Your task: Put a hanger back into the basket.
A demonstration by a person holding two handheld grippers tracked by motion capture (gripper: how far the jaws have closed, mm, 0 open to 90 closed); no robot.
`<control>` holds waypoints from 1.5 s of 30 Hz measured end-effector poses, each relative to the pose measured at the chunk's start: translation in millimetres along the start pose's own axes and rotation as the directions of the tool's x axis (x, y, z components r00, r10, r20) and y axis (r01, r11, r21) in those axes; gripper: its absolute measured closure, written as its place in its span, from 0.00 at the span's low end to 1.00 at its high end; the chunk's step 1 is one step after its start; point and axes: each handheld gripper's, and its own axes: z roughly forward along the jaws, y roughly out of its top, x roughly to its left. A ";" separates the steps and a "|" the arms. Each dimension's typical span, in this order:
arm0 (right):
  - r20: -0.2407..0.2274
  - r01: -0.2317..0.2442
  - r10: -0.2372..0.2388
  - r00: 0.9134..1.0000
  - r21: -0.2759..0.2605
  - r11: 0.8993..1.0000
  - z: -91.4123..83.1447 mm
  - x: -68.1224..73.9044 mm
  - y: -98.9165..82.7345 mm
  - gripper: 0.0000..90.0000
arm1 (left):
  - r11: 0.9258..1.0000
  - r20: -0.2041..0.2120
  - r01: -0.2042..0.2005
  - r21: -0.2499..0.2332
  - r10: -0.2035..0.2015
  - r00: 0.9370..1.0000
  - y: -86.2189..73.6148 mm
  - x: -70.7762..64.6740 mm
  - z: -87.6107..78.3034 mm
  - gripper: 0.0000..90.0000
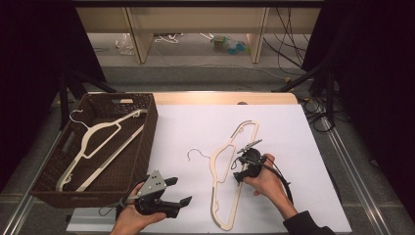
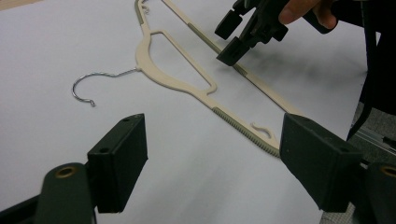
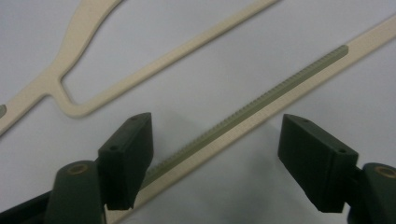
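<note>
I keep my left gripper (image 1: 177, 191) open and empty, parked near the basket (image 1: 147, 147). To the right of the basket lies the hanger (image 1: 221, 161); my right gripper (image 1: 243, 163), jaws wide, straddles its ribbed bar (image 3: 261, 107) without clamping, ready to grasp.

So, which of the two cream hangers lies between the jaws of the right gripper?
The hanger on the white sheet: the right gripper straddles its long bar. The other hanger lies inside the brown basket.

hanger (image 3: 261, 105) ends cut off by the right gripper view's edges, basket (image 1: 147, 142) corner hidden behind left gripper (image 1: 178, 192)
</note>
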 end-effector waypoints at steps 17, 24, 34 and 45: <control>-0.012 0.015 -0.014 1.000 0.125 0.992 -3.1 -3.0 -0.4 0.39 | 1.000 -0.004 0.003 0.001 -0.003 1.000 -1.5 1.1 0.5 0.27; -0.033 0.048 -0.043 0.999 0.165 0.985 -5.8 -6.8 -0.5 0.49 | 1.000 -0.004 -0.008 0.005 0.008 1.000 -1.9 1.7 -0.9 0.27; -0.076 0.069 -0.054 0.996 0.220 0.973 -11.2 -21.5 -3.7 0.70 | 1.000 -0.014 0.000 -0.008 0.000 1.000 -2.9 2.1 -5.7 0.29; -0.099 0.175 -0.154 0.983 0.251 0.952 -14.0 -35.4 -7.2 0.87 | 1.000 -0.017 0.003 -0.009 -0.003 1.000 -4.0 1.6 -7.3 0.29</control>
